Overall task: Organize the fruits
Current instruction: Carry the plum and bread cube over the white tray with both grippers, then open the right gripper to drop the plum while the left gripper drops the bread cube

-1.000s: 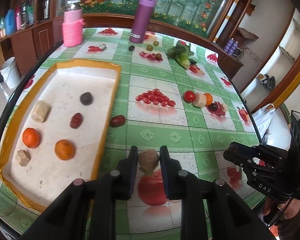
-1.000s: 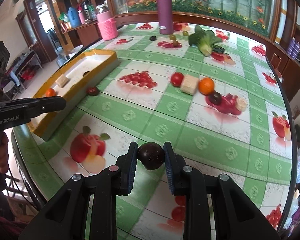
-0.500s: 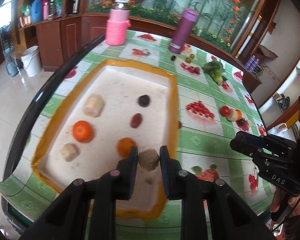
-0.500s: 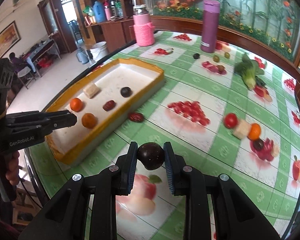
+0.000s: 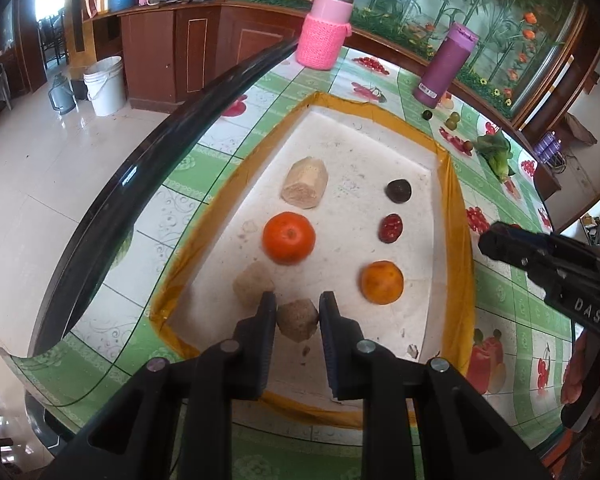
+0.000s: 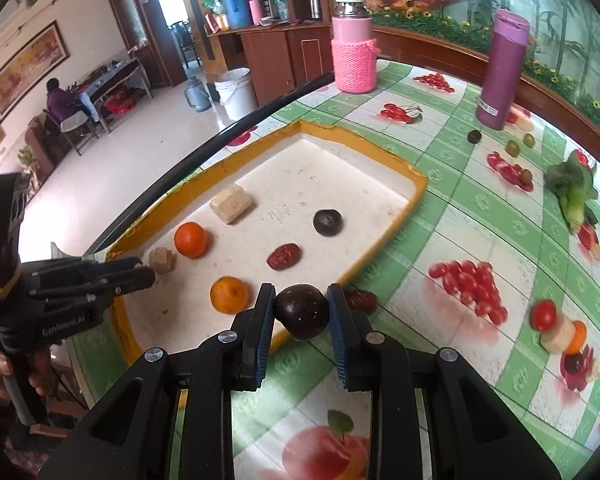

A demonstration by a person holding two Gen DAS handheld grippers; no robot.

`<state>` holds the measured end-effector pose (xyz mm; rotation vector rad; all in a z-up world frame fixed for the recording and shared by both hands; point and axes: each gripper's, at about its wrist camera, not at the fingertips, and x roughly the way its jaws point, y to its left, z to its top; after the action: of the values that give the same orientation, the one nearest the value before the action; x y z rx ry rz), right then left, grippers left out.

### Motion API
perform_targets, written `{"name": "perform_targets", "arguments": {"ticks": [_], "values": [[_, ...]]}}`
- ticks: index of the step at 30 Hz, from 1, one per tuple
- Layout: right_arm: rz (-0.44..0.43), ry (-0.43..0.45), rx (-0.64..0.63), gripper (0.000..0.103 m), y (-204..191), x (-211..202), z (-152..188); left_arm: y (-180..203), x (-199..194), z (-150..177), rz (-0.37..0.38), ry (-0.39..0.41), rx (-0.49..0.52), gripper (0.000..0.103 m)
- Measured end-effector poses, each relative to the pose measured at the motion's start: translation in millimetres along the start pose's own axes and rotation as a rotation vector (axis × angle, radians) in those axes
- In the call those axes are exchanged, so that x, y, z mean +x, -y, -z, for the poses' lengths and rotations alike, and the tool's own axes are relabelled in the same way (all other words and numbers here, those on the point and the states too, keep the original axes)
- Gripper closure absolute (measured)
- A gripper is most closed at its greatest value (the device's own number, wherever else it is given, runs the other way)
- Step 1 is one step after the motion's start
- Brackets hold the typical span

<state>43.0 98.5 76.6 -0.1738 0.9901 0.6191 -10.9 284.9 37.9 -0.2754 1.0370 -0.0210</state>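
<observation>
Fruits: six pieces in tray (image 5: pixel 456 216), centre frame | left gripper (image 5: pixel 298 316) clamps tan chunk (image 5: pixel 298 320) over tray | right gripper (image 6: pixel 301 312) clamps dark plum (image 6: pixel 301 311) at tray edge | several left on table (image 6: pixel 440 216), right of frame

Tray (image 5: pixel 456 216): two oranges (image 5: pixel 288 237), two tan chunks (image 5: pixel 305 182) plus one tan chunk (image 5: pixel 297 319) gripped above it, one red date (image 5: pixel 390 227), one dark round fruit (image 5: pixel 399 191). Table: two bottles (image 6: pixel 354 54), one leafy green (image 6: pixel 574 192), one tomato (image 6: pixel 543 314), three small green fruits (image 6: pixel 512 147).
</observation>
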Motion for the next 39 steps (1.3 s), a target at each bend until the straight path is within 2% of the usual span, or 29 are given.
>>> {"name": "perform_targets", "arguments": {"ticks": [4,14,22,33,39], "values": [[-0.004,-0.031,-0.024,0.078,-6.5,17.6,-10.8,-1.4,4.6,-1.6,-0.010,-0.006,0.018,0.079],[0.056,-0.118,-0.111,0.078,-8.5,61.5,-20.2,3.8,14.3,-8.4,0.001,-0.025,0.050,0.079],[0.069,-0.124,-0.145,0.078,-1.9,75.1,-26.1,7.1,31.5,-1.5,-0.015,-0.076,0.067,0.078],[0.030,-0.115,-0.147,0.076,4.2,78.1,-29.4,11.4,32.2,-2.7,-0.050,-0.082,0.077,0.078],[0.055,-0.119,-0.226,0.075,-2.8,76.9,-27.0,11.8,30.3,-0.5,-0.064,-0.085,0.082,0.071]]}}
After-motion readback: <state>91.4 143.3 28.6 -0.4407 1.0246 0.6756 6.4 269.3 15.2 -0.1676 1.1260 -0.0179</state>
